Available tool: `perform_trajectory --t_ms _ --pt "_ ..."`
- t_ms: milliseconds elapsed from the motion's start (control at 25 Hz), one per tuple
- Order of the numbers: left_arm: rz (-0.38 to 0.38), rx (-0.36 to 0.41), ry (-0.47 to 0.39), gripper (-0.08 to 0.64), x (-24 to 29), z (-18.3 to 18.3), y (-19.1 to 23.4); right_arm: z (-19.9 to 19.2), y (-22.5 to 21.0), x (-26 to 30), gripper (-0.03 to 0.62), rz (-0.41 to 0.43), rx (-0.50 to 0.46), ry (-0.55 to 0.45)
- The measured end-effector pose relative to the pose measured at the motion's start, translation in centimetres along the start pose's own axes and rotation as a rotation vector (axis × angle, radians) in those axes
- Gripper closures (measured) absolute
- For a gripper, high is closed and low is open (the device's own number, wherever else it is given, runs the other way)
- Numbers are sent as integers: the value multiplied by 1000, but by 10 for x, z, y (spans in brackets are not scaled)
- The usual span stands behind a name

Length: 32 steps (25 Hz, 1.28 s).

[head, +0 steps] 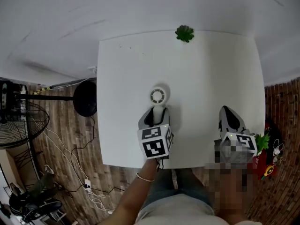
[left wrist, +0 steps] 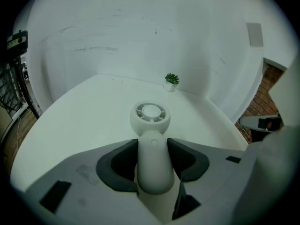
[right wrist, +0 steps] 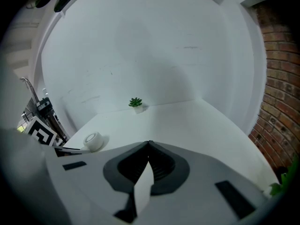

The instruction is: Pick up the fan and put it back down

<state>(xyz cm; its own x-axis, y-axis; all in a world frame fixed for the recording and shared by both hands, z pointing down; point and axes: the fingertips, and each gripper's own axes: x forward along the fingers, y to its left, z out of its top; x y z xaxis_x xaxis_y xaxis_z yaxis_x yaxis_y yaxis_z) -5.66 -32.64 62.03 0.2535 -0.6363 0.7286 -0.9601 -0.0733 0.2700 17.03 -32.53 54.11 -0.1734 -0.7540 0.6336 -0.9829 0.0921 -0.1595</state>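
- White tabletop (head: 201, 78); small potted plant (head: 184, 33) far ahead of both tools.
- Left tool (left wrist: 152, 144) clamped on fan (left wrist: 150, 117) handle.
- Right tool (right wrist: 149, 144) closed, empty, right of fan.

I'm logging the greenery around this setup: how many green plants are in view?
2. A small potted plant stands at the far edge of the table; a second plant shows beyond its right edge, lower down. More may be hidden out of view.

Soft, even light is bathing the table (head: 211, 78), the fan (left wrist: 151, 118) ahead of the left claw (left wrist: 152, 146) throwing only a faint shadow. Both gripper views are bending and darkening at their edges.
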Motion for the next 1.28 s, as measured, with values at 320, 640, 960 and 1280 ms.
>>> perform_trajectory --t_ms 320,640,960,1280 --pt "10 16 33 367 3 -4 0 -2 -2 -3 591 0 4 0" --pt "-28 18 39 346 3 -5 -6 -2 0 -5 591 5 1 -4" --pt "-43 11 31 319 2 -8 -7 1 2 -10 591 1 -8 -10" --pt "-48 -17 0 313 -15 -5 5 10 13 -18 591 18 -28 -29"
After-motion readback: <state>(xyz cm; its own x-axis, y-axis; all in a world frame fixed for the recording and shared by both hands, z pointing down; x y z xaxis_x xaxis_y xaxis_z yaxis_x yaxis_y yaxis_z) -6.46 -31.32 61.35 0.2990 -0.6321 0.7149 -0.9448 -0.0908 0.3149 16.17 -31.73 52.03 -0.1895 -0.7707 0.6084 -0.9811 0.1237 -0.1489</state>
